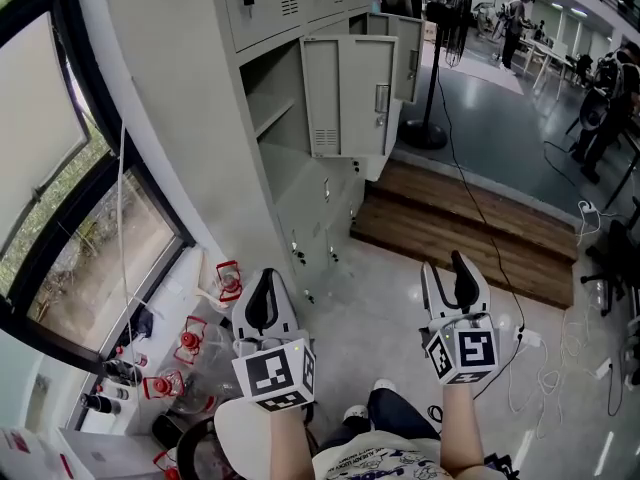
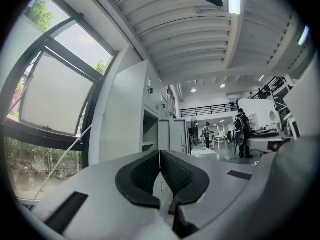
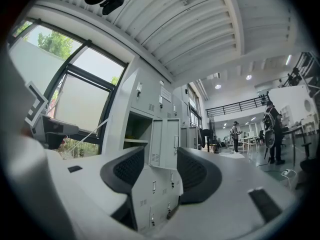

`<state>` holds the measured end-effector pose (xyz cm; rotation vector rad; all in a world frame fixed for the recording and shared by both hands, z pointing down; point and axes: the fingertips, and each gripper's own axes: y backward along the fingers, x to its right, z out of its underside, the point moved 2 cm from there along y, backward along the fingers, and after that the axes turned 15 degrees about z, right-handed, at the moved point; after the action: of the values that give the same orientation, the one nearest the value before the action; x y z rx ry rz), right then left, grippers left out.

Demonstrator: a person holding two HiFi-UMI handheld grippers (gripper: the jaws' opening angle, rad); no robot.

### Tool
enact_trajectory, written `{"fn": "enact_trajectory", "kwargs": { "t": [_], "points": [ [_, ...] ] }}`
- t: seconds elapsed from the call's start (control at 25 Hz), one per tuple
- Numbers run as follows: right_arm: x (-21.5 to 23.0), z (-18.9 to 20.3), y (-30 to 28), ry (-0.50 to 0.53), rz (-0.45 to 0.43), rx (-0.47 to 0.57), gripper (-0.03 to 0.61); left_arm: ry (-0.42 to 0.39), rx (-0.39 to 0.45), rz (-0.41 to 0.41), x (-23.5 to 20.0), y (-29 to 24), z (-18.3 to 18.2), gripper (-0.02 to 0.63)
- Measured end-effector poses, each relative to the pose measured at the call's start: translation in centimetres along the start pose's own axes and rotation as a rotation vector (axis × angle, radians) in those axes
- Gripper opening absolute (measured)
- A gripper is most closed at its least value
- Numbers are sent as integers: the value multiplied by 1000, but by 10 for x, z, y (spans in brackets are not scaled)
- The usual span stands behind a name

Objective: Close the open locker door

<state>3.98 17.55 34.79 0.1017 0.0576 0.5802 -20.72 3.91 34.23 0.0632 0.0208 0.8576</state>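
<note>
path: floor (image 1: 400, 298) free up to locker door (image 1: 350, 96) | obstacles: wooden step (image 1: 470, 230), cables (image 1: 527, 340) at right

**Open-plan lab and workshop hall**

Lined along one wall with grey metal lockers (image 1: 270, 3) beside tall windows (image 1: 40, 118). Roofed with a ribbed metal ceiling (image 2: 190, 34) and strip lights (image 2: 233, 1). Furnished further back with work tables (image 1: 545, 53), with people (image 1: 517, 23) standing at equipment. Strewn with loose cables (image 1: 585, 213) over polished floor, near a pedestal fan (image 1: 424, 134) and a wooden step (image 1: 470, 228). Overlooked by a railed mezzanine (image 2: 207, 110).

window (image 1: 60, 138) left | lockers (image 1: 312, 206) ahead | step (image 1: 470, 223) right of lockers
</note>
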Motion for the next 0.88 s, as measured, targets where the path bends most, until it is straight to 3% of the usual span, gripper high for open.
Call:
{"fn": "enact_trajectory", "kwargs": {
  "t": [0.4, 0.88],
  "points": [
    [-7, 15, -56, 8, -23, -14, 207, 17, -21, -34, -22, -43, 16, 8],
    [1, 30, -196, -3, -102, -5, 207, -1, -31, -114, -45, -157, 22, 8]
  ]
}}
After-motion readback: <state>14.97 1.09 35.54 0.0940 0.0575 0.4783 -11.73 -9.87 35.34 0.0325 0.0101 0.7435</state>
